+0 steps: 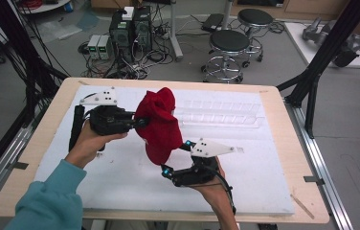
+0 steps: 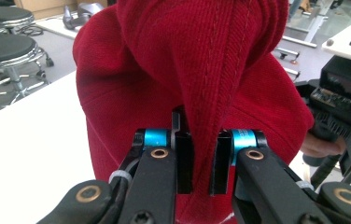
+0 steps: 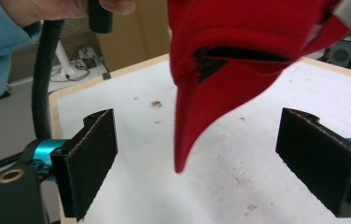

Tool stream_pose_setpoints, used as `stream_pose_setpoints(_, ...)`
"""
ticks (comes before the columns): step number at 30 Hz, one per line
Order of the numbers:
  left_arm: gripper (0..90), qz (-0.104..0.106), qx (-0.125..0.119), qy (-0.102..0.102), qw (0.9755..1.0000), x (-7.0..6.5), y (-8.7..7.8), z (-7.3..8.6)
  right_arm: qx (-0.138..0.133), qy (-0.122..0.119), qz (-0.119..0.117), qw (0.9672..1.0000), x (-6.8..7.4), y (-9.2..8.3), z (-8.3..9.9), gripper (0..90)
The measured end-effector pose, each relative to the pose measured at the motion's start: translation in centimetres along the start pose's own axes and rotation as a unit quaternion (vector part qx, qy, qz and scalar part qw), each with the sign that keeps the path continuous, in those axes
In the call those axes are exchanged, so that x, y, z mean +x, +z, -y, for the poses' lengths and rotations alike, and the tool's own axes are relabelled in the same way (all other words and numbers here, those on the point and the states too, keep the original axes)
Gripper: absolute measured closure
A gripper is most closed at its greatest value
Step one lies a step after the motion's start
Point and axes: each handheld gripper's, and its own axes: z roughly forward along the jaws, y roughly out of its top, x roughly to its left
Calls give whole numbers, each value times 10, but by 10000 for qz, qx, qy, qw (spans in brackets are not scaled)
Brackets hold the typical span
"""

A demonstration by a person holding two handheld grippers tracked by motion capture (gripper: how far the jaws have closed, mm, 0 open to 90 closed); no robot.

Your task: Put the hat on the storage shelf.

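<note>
A red cloth (image 1: 159, 124) with stitched seams hangs in the air over the white foam board (image 1: 120, 177). My left gripper (image 1: 142, 122) comes in from the left and is shut on a fold of the red cloth (image 2: 211, 70); the fabric is pinched between its pads (image 2: 184, 163). My right gripper (image 1: 177, 156) sits lower, at the cloth's bottom right, and stands wide open. In the right gripper view the red cloth (image 3: 220, 70) ends in a pointed tip that dangles between the two pads (image 3: 92, 158) and touches neither.
The foam board lies on a wooden table (image 1: 293, 158). A clear plastic tray (image 1: 221, 112) rests at the board's back right. Beyond the table stand stools (image 1: 228, 45) and computer boxes (image 1: 130, 28) with cables. A black frame post (image 1: 321, 62) rises at the right.
</note>
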Motion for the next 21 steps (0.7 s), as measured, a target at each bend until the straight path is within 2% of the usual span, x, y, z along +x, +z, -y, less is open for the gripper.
stream_pose_setpoints(3, 843, 16, 3, 40, 10000, -2, 3, -1, 46, -14, -55, 10000, 0, 3, 0, 155)
stream_pose_setpoints(5, 843, 48, -11, 35, 10000, -4, 6, -2, 78, -7, -12, 10000, 0, 6, 0, 183)
stream_pose_setpoints(10, 843, 70, -115, 28, 9999, -7, 8, -6, 84, 136, 89, 9998, -3, 13, 2, 416)
stream_pose_setpoints(16, 843, 15, -59, 74, 10000, -8, 10, -7, 41, 147, 284, 9995, -2, 12, 1, 648)
stream_pose_setpoints(19, 842, 0, -113, 53, 9999, -8, 10, -7, 9, 142, 257, 9996, -2, 12, 1, 800)
stream_pose_setpoints(21, 842, -13, -124, 66, 9999, -8, 10, -7, 8, 104, 256, 9996, 0, 11, 0, 839)
